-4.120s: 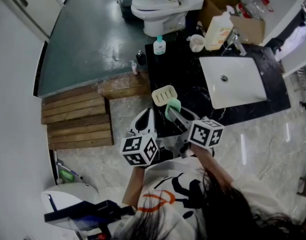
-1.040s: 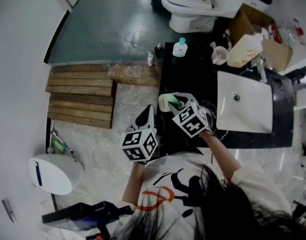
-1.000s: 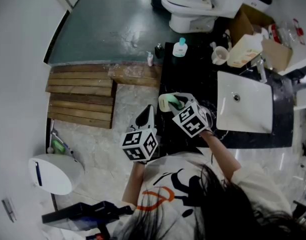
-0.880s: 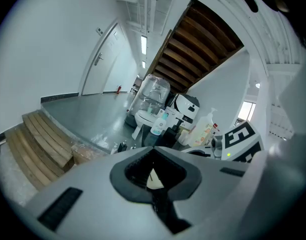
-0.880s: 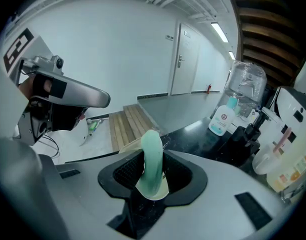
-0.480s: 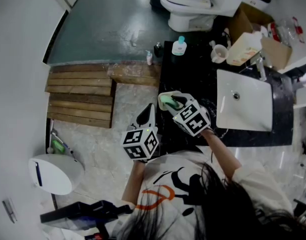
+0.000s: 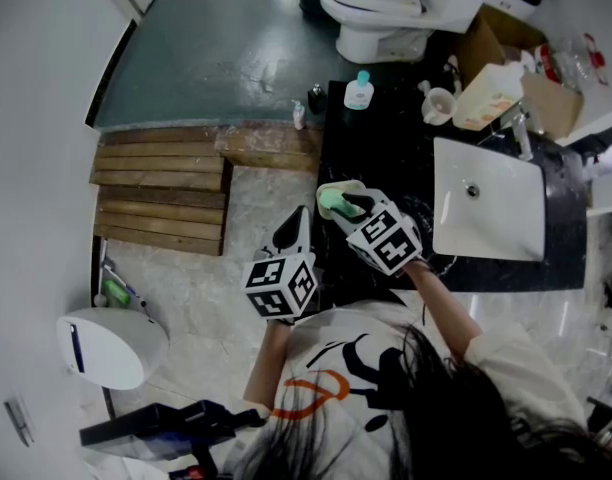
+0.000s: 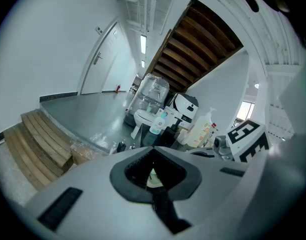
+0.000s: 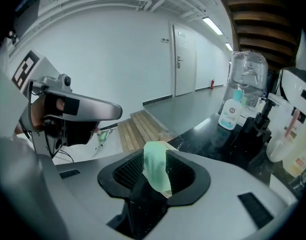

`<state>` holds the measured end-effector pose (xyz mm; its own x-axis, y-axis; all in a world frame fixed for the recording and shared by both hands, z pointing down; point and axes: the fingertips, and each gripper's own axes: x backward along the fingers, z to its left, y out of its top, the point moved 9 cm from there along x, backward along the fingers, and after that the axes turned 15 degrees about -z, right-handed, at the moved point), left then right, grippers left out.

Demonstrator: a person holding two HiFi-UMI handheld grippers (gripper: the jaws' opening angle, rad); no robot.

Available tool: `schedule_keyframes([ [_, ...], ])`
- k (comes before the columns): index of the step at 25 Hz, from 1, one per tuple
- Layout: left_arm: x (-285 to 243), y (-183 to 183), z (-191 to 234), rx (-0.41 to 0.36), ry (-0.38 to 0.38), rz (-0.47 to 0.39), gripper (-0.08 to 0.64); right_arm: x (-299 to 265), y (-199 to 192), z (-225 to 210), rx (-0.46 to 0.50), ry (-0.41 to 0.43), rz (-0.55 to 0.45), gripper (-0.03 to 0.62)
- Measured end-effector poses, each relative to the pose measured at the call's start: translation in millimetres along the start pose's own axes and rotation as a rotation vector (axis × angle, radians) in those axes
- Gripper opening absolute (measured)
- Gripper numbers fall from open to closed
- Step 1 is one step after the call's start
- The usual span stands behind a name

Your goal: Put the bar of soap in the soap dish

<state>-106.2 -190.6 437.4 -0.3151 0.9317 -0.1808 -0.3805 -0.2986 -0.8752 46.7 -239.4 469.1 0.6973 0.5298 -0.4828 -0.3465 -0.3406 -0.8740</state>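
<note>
The soap dish (image 7: 344,185) sits at the counter's (image 7: 386,138) left edge (sink (image 7: 486,218) right, toilet (image 7: 371,13) behind).

Soap dish (image 7: 327,187) at left edge of black counter (image 7: 381,148), covered by right gripper (image 7: 344,204) clamping bar of soap (image 7: 331,201). Bare stretch beyond, passable. Far end crowded: teal-capped bottle (image 7: 358,92), mug (image 7: 438,108), white jug (image 7: 486,96). Sink (image 7: 486,213) to right. Left gripper (image 7: 294,226), jaws together, off left edge, over floor (image 7: 256,198).
</note>
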Motion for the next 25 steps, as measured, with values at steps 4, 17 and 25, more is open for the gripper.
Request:
schedule_keyframes([
  [4,0,-1,0,0.0,-0.004,0.001,0.002,2,1,-1,-0.032,-0.014,-0.025,0.124],
  [17,2,-2,-1,-0.006,-0.022,0.007,0.002,11,-4,-4,-0.159,-0.064,-0.062,0.123],
  [25,7,0,0,-0.01,-0.044,0.014,0.002,20,-5,0,-0.299,-0.113,-0.13,0.123],
])
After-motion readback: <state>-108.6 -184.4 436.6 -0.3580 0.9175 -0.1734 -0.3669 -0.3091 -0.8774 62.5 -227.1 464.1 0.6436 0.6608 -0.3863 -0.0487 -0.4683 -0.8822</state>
